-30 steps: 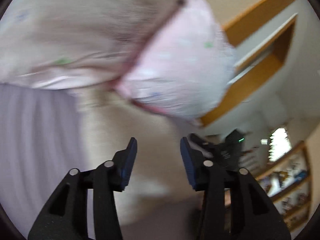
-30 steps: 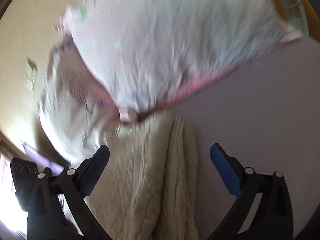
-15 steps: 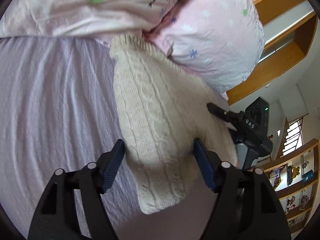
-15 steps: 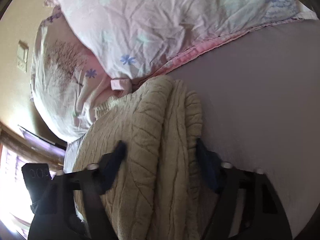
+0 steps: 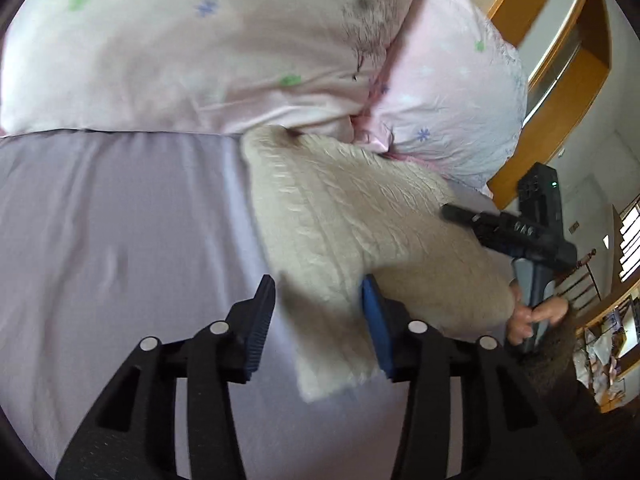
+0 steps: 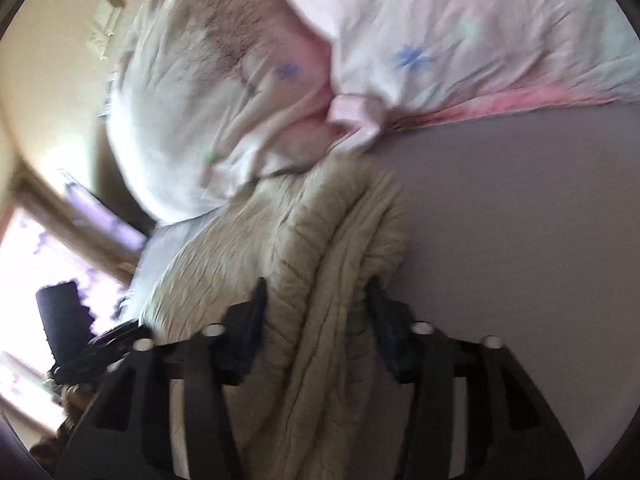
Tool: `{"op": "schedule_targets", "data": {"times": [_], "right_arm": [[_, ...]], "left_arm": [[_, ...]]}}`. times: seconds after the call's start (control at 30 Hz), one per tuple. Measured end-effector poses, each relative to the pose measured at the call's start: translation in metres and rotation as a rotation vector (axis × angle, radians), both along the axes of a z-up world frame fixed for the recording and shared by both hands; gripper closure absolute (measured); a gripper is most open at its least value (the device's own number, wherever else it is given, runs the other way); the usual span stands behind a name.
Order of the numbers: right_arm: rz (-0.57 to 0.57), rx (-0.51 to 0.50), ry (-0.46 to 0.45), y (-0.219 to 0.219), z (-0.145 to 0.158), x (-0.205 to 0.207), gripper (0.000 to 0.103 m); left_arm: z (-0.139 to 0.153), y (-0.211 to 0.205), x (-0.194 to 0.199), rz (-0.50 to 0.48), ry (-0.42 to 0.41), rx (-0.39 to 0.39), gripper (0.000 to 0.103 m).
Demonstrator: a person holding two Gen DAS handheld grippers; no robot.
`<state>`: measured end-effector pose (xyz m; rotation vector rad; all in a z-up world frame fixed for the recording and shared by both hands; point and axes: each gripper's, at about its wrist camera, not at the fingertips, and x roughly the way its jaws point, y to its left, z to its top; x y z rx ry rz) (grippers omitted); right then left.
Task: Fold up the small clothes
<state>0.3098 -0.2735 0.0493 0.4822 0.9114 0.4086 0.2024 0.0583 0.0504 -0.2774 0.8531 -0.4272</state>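
Observation:
A cream cable-knit sweater (image 5: 344, 220) lies on the lilac bed sheet (image 5: 120, 240), its far end against the pillows. My left gripper (image 5: 320, 312) stands with its jaws partly apart around the sweater's near corner, the right pad against the knit. The right gripper's body (image 5: 516, 232) shows at the sweater's far right side. In the right wrist view the sweater (image 6: 320, 248) is bunched in folds between the jaws of my right gripper (image 6: 316, 312), which close in on it.
Two pale pink flowered pillows (image 5: 208, 52) (image 5: 452, 92) lie at the head of the bed, right behind the sweater. A wooden headboard frame (image 5: 560, 92) and shelves (image 5: 608, 340) stand to the right. The sheet (image 6: 520, 220) stretches right of the sweater.
Both grippers came down from the pillows to the sweater. Their jaws have narrowed around its edges, and the sweater has bunched up between the right jaws.

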Motion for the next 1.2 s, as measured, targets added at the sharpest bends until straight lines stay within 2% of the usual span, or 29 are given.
{"op": "schedule_targets", "data": {"times": [0.07, 0.13, 0.23, 0.3, 0.37, 0.4, 0.47, 0.53, 0.6, 0.63, 0.67, 0.77, 0.8, 0.9, 0.97, 1.07, 1.1, 1.13, 1.2], "right_arm": [[0.004, 0.080, -0.084, -0.007, 0.026, -0.026, 0.047], [0.036, 0.102, -0.101, -0.003, 0.037, -0.051, 0.046], [0.030, 0.027, -0.008, 0.010, 0.024, -0.060, 0.046], [0.042, 0.037, 0.061, 0.017, 0.007, -0.059, 0.046], [0.045, 0.036, 0.083, 0.021, -0.006, -0.064, 0.056], [0.051, 0.029, 0.071, 0.024, -0.007, -0.064, 0.070], [0.036, 0.005, 0.030, 0.024, -0.006, -0.069, 0.086], [-0.029, -0.004, 0.017, 0.012, -0.007, -0.073, 0.088], [-0.104, 0.002, 0.022, -0.004, -0.008, -0.073, 0.089], [-0.120, -0.009, 0.030, -0.006, -0.009, -0.071, 0.091], [-0.108, -0.018, 0.045, -0.005, -0.012, -0.070, 0.093], [-0.090, -0.044, 0.054, 0.001, -0.004, -0.069, 0.089], [-0.100, -0.031, 0.034, -0.001, 0.003, -0.071, 0.084], [-0.134, 0.006, -0.059, -0.004, 0.022, -0.069, 0.053], [-0.089, 0.042, -0.060, 0.006, 0.024, -0.055, 0.053], [-0.007, 0.095, 0.017, 0.023, 0.002, -0.029, 0.049], [-0.010, 0.083, 0.062, 0.025, -0.008, -0.023, 0.048], [-0.019, 0.102, 0.099, 0.023, -0.019, -0.017, 0.053], [-0.036, 0.145, 0.092, 0.014, -0.014, -0.022, 0.054]], "left_arm": [[0.010, 0.008, -0.018, 0.010, -0.066, 0.014, 0.052], [0.020, 0.012, -0.034, -0.003, -0.123, 0.001, 0.047], [0.026, 0.010, -0.048, -0.054, -0.158, -0.024, 0.046], [0.027, 0.000, -0.053, -0.094, -0.169, -0.031, 0.045], [0.026, -0.016, -0.057, -0.125, -0.182, 0.000, 0.044], [0.023, -0.026, -0.057, -0.143, -0.188, 0.023, 0.043], [0.014, -0.044, -0.054, -0.179, -0.190, 0.095, 0.042], [0.003, -0.052, -0.047, -0.190, -0.152, 0.141, 0.042], [-0.009, -0.054, -0.040, -0.208, -0.105, 0.136, 0.044], [-0.014, -0.053, -0.039, -0.216, -0.087, 0.129, 0.051], [-0.017, -0.053, -0.038, -0.221, -0.079, 0.133, 0.051], [-0.019, -0.051, -0.041, -0.226, -0.083, 0.145, 0.050], [-0.018, -0.050, -0.042, -0.228, -0.082, 0.135, 0.049], [-0.016, -0.045, -0.044, -0.233, -0.084, 0.102, 0.044], [-0.018, -0.045, -0.044, -0.234, -0.084, 0.096, 0.042], [-0.017, -0.049, -0.046, -0.240, -0.097, 0.108, 0.038], [-0.016, -0.049, -0.048, -0.237, -0.102, 0.113, 0.038], [-0.014, -0.049, -0.050, -0.234, -0.104, 0.110, 0.038], [-0.008, -0.043, -0.056, -0.220, -0.102, 0.078, 0.034]]}}
